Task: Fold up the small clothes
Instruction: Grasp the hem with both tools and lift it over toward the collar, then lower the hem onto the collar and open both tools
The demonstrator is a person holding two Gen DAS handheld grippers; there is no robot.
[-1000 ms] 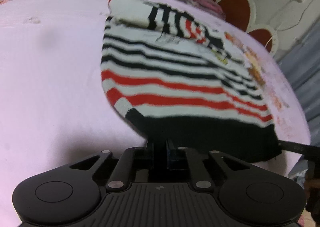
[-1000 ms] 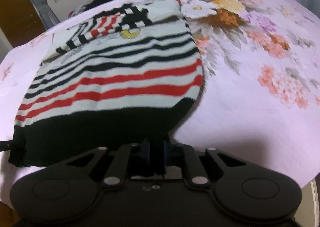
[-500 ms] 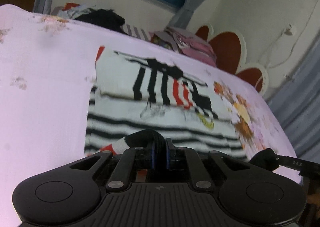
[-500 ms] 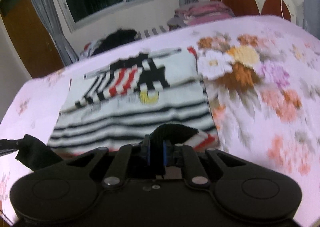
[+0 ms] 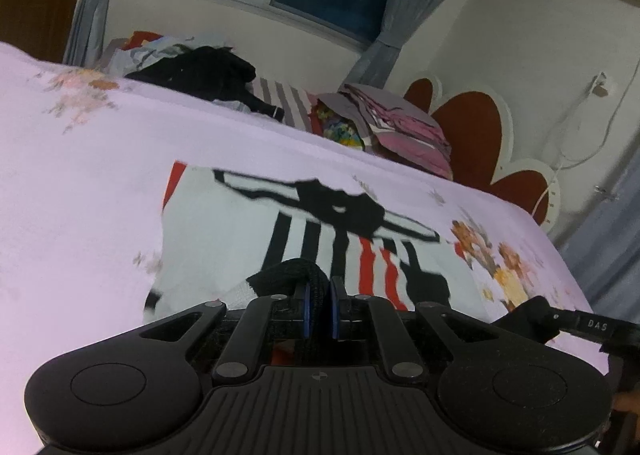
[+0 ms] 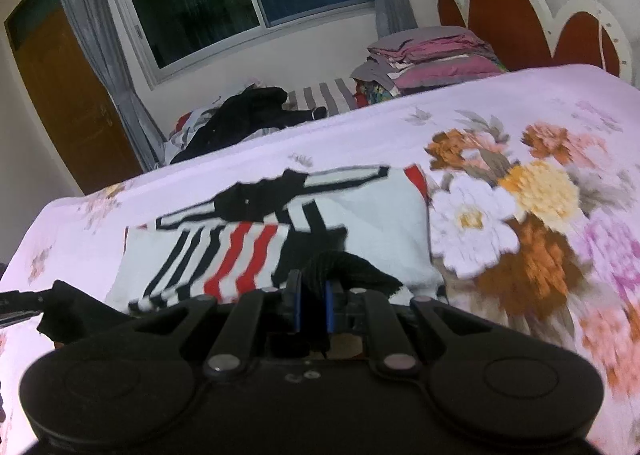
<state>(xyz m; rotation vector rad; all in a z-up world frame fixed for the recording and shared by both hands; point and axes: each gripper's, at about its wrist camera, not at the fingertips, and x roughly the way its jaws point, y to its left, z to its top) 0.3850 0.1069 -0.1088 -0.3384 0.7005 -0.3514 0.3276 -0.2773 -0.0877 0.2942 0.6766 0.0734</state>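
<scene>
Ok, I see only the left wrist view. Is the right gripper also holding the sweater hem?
Observer: Yes. The right gripper is shut on the black hem of the sweater.
Operator: What is to the right of the sweater?
Observer: A big white flower print on the sheet, just beside the sweater's right edge.
Operator: Can you see my left gripper from there?
Observer: Only its tip, at the left edge of the right wrist view. The left gripper has the other black corner of the hem bunched in it.
</scene>
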